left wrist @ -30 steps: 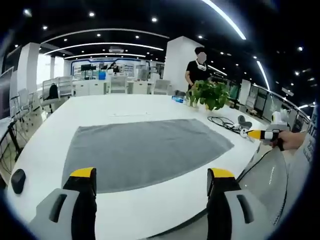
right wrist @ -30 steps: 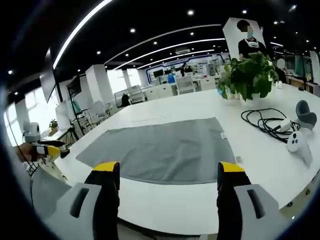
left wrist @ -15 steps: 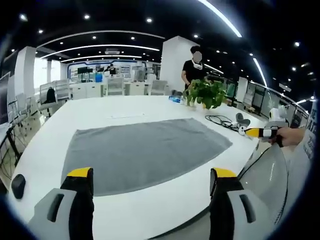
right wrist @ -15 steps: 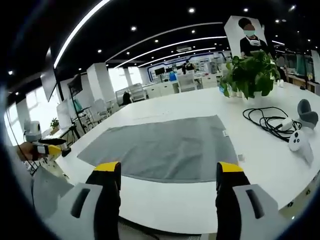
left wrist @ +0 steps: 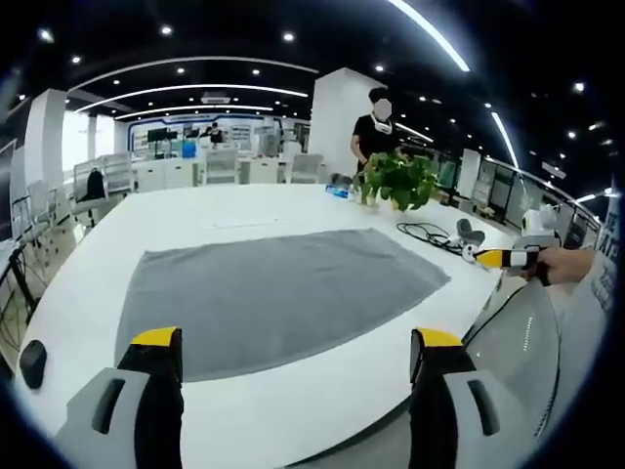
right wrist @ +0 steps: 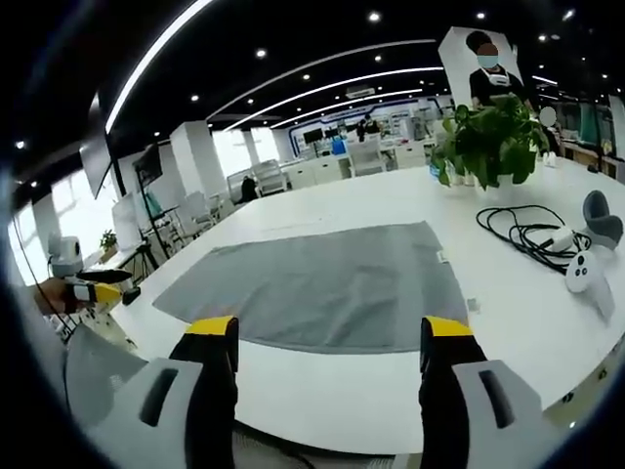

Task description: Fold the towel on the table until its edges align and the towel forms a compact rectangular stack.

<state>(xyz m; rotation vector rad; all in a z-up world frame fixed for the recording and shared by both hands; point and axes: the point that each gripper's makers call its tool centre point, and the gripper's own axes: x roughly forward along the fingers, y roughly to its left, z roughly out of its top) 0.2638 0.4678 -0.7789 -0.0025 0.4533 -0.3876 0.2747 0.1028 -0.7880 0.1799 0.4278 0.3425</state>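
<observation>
The towel (left wrist: 278,293) is lying flat and unfolded, spread across the white table (left wrist: 244,200). The left gripper (left wrist: 293,342) and right gripper (right wrist: 327,327) are hovering off the near edge, jaws apart, holding nothing. Risk: uneven corner pinches may be skewing the fold, and a wide sweep could be snagging the cable (right wrist: 522,234) or controller (right wrist: 583,271) just beside the towel.

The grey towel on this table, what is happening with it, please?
A person holds a tool in each hand and faces a grey towel that lies spread flat and unfolded on a white table. The left tool and the right tool are both open and hang short of the towel's near edge, touching nothing. A potted plant, a black cable and a white controller sit on the table, clear of the towel. Folding has not begun.
</observation>
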